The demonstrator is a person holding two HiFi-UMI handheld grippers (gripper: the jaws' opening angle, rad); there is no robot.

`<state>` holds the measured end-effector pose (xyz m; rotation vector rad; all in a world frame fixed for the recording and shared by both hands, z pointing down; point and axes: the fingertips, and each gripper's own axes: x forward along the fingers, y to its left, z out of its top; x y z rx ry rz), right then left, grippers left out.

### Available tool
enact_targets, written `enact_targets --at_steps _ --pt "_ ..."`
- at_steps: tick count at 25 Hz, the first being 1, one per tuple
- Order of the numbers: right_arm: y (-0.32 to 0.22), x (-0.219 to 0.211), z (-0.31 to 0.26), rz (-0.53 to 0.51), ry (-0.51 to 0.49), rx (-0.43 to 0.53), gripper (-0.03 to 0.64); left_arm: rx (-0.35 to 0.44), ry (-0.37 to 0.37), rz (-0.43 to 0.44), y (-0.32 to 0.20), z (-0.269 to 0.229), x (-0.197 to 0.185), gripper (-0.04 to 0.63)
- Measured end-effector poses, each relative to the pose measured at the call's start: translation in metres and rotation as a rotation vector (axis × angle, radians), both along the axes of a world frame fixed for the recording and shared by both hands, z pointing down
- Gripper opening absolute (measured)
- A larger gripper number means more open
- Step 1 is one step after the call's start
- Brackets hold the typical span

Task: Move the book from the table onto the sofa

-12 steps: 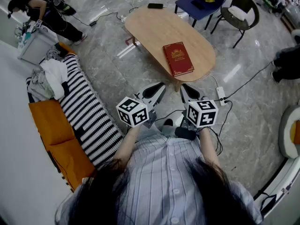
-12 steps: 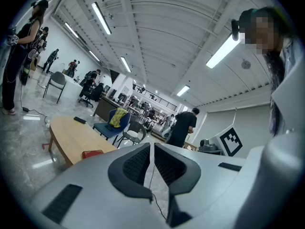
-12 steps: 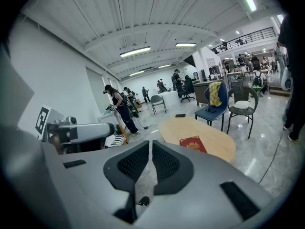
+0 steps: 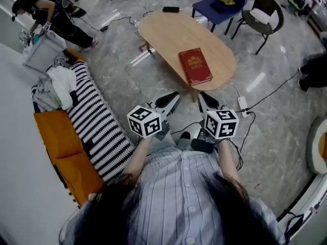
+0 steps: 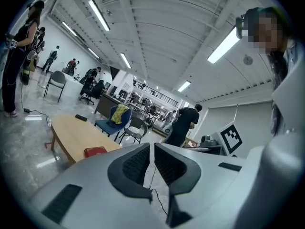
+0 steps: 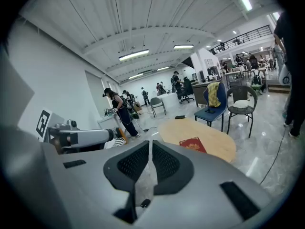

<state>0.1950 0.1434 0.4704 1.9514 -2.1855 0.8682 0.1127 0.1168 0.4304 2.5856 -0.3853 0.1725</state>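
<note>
Head view: book (image 4: 195, 66) on table (image 4: 166, 32), blue chair (image 4: 220, 6) beyond, sofa (image 4: 55, 137) at left

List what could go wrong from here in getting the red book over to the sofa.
1. The red book lies flat near the table edge. The left hand-held gripper and right hand-held gripper are shut, and a poor pinch may knock it off.
2. A power strip and cables cross the floor beside the table, so tripping seems possible.
3. Clothes heap on the sofa; a book set there might slide.
</note>
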Motion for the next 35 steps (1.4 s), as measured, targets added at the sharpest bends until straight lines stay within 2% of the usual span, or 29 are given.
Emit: enact_targets --at_steps 7,12,17,25,29,35 --pt "0.002 0.006 0.005 0.032 -0.043 0.005 0.037 -0.025 -0.021 0.012 0.004 0.009 -0.002 0.021" --pt "-0.001 0.013 0.008 0.055 -0.05 0.0 0.037 -0.049 -0.009 0.005 -0.006 0.008 0.0 0.021" --pt "-0.012 0.022 0.017 0.075 -0.054 -0.017 0.037 -0.094 -0.029 0.032 -0.021 0.025 0.006 0.021" --pt "-0.055 0.067 0.037 0.159 -0.063 -0.07 0.037 -0.14 -0.033 0.067 -0.096 0.043 0.043 0.022" --pt "-0.092 0.091 0.052 0.198 -0.092 -0.112 0.037 -0.151 -0.084 0.155 -0.138 0.06 0.069 0.086" --pt "-0.141 0.121 0.075 0.229 -0.116 -0.171 0.038 -0.212 -0.138 0.18 -0.205 0.094 0.09 0.092"
